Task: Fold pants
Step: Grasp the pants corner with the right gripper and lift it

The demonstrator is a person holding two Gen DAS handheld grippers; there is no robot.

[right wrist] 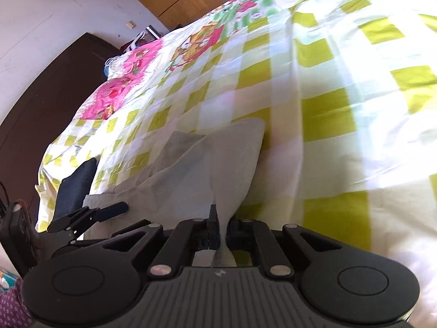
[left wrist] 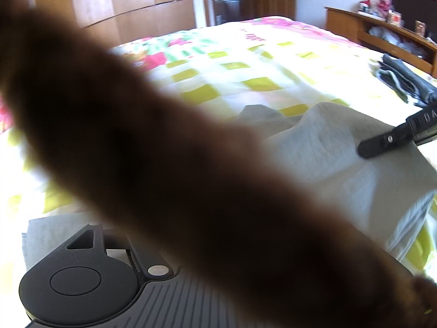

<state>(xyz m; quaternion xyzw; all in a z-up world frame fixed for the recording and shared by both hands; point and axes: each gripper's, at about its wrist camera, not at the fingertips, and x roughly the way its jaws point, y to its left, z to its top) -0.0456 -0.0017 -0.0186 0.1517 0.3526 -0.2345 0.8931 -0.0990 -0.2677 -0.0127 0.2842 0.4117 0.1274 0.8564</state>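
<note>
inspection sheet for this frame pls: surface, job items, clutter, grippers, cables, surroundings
Surface: bed with green-checked floral sheet.
Job's things: light grey fabric pants, partly lifted off the sheet.
Clutter: folded dark grey clothes at the bed's far edge.
Grippers: right gripper shut on the pants; left gripper open, beside them; a blurred brown shape blocks its camera.
Cables: white cord near the headboard.
Surroundings: wooden wardrobe, wooden shelf.

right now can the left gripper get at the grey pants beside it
Probably yes. In the right wrist view the left gripper hangs open just over the near edge of the grey pants, nothing between them. The right gripper already pinches the cloth further along.
</note>
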